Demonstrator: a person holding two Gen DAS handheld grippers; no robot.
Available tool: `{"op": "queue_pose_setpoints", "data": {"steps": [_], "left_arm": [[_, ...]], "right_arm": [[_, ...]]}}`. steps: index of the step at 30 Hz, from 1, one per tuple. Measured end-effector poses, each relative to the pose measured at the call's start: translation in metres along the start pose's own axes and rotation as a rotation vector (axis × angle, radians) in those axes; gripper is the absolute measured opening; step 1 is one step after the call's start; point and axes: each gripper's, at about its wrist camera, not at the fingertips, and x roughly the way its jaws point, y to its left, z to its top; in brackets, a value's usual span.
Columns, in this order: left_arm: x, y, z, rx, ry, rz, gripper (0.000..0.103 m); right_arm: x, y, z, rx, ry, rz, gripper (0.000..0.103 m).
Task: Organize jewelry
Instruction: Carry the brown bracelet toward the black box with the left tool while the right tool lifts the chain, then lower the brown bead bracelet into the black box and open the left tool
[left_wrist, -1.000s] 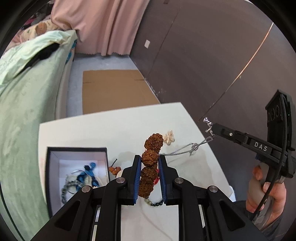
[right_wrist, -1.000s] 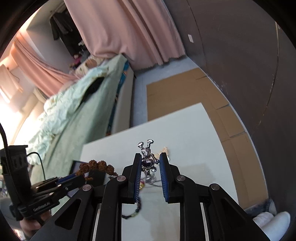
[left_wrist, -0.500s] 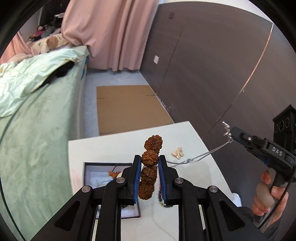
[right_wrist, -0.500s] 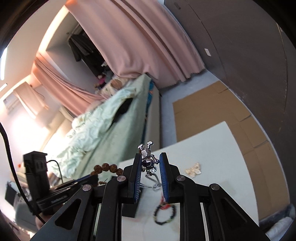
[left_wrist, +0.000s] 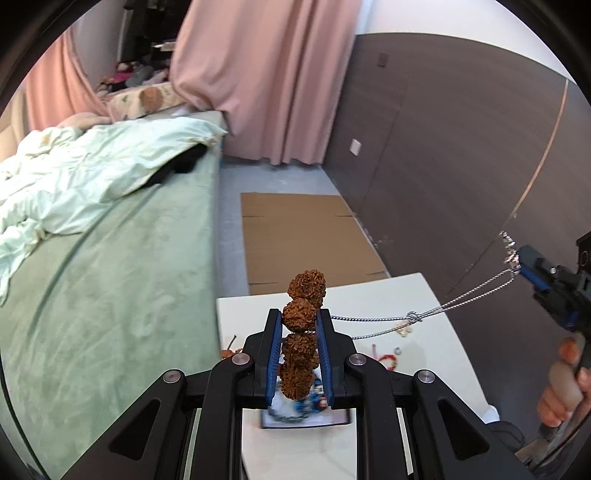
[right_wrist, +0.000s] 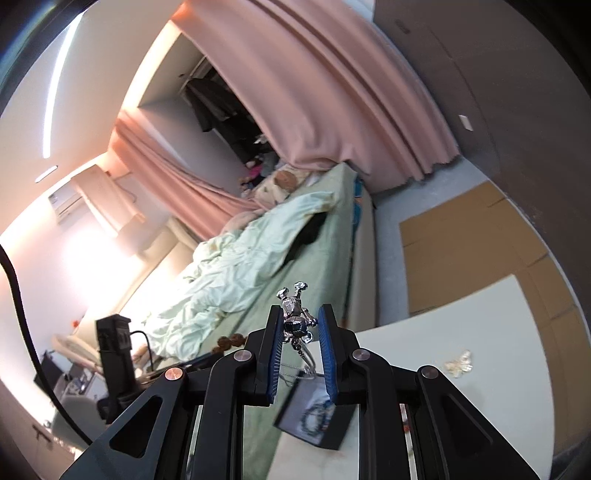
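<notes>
My left gripper (left_wrist: 298, 317) is shut on a strand of big brown knobbly beads (left_wrist: 303, 288) that stands up between its blue pads. My right gripper (right_wrist: 300, 321) has its jaws closing on a silver figure pendant (right_wrist: 293, 319). The pendant's silver chain (left_wrist: 413, 316) runs taut, with a knot in it, from the right gripper (left_wrist: 532, 269) across to the beads. Both grippers are held above a white table (left_wrist: 424, 369). A dark open jewelry box (left_wrist: 306, 425) with blue and grey bead pieces inside lies under the left fingers.
A pale butterfly ornament (right_wrist: 459, 363) and a red bracelet (left_wrist: 384, 360) lie on the table. A green bed (left_wrist: 110, 277) borders the table's left side. Flat cardboard (left_wrist: 306, 236) lies on the floor beyond, beside a dark wall. A hand (left_wrist: 561, 384) holds the right gripper's handle.
Both grippers have risen and tipped upward, so more of the room shows. The chain has pulled taut between them. The box now sits under the left fingers.
</notes>
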Motion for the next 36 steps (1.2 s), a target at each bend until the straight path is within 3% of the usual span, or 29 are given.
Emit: {"op": "queue_pose_setpoints", "data": {"steps": [10, 14, 17, 19, 21, 23, 24, 33, 36], "left_arm": [[-0.002, 0.035, -0.013, -0.057, 0.013, 0.045, 0.02], [-0.009, 0.031, -0.011, -0.045, -0.005, 0.03, 0.02], [-0.017, 0.024, -0.006, -0.032, -0.025, 0.019, 0.019], [-0.019, 0.018, -0.003, -0.022, -0.033, 0.008, 0.019], [-0.02, 0.013, -0.001, -0.015, -0.037, -0.001, 0.019], [-0.019, 0.009, -0.001, -0.004, -0.038, -0.01, 0.019], [-0.017, 0.007, -0.001, 0.0, -0.036, -0.012, 0.019], [0.013, -0.001, -0.012, -0.009, 0.025, -0.027, 0.02], [0.024, 0.0, -0.017, -0.023, 0.05, -0.034, 0.02]], "right_arm": [[0.017, 0.042, 0.012, -0.07, -0.006, 0.076, 0.003], [0.039, 0.033, -0.007, -0.065, 0.045, 0.077, 0.003], [0.064, 0.01, -0.026, -0.042, 0.169, 0.044, 0.004], [0.084, -0.009, -0.04, -0.01, 0.267, 0.014, 0.006], [0.102, -0.026, -0.052, 0.005, 0.353, -0.048, 0.018], [0.111, -0.044, -0.058, 0.039, 0.384, -0.071, 0.043], [0.114, -0.052, -0.061, 0.06, 0.389, -0.068, 0.047], [0.147, -0.078, -0.094, 0.131, 0.505, 0.02, 0.047], [0.162, -0.082, -0.105, 0.128, 0.539, 0.0, 0.047]]}}
